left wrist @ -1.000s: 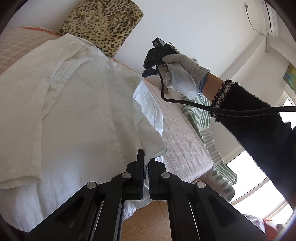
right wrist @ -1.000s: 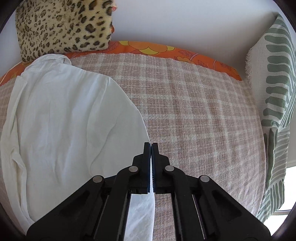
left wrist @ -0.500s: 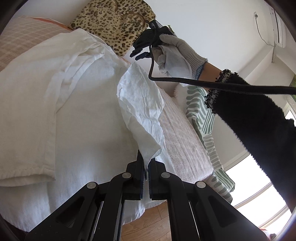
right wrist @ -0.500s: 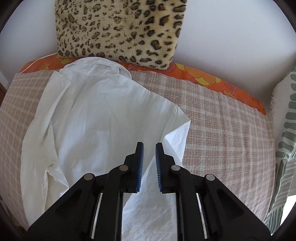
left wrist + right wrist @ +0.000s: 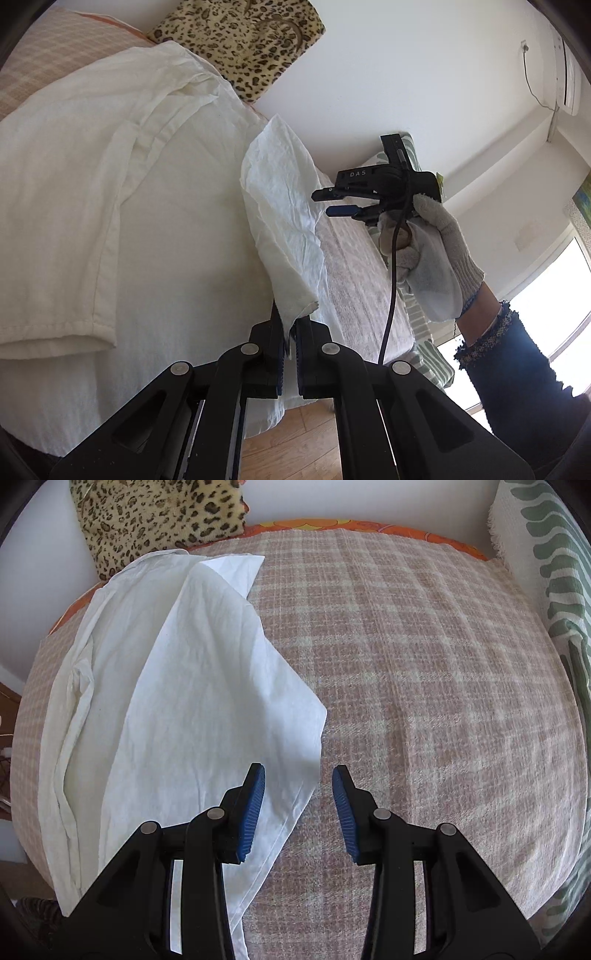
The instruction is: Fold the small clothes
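A white shirt [image 5: 110,192] lies spread on a checked bed cover [image 5: 424,664]. My left gripper [image 5: 290,326] is shut on the shirt's near hem corner, which stands up as a raised flap [image 5: 284,206]. In the right wrist view the same shirt [image 5: 177,686] has its right side folded over toward the left. My right gripper [image 5: 298,775] hovers above the fold's lower edge; its jaws are opening and hold nothing. In the left wrist view the right gripper [image 5: 332,201], held by a gloved hand [image 5: 428,254], sits just right of the flap.
A leopard-print cushion [image 5: 159,517] leans on the wall at the head of the bed. A green-striped white throw [image 5: 554,572] lies along the right side. Wooden floor [image 5: 291,443] shows past the bed's near edge. An orange sheet edge [image 5: 351,526] borders the cover.
The right gripper let go of the shirt edge, its jaws opened wide, and it swung back right and lower. The left gripper stayed shut on the hem; the raised flap stands taller.
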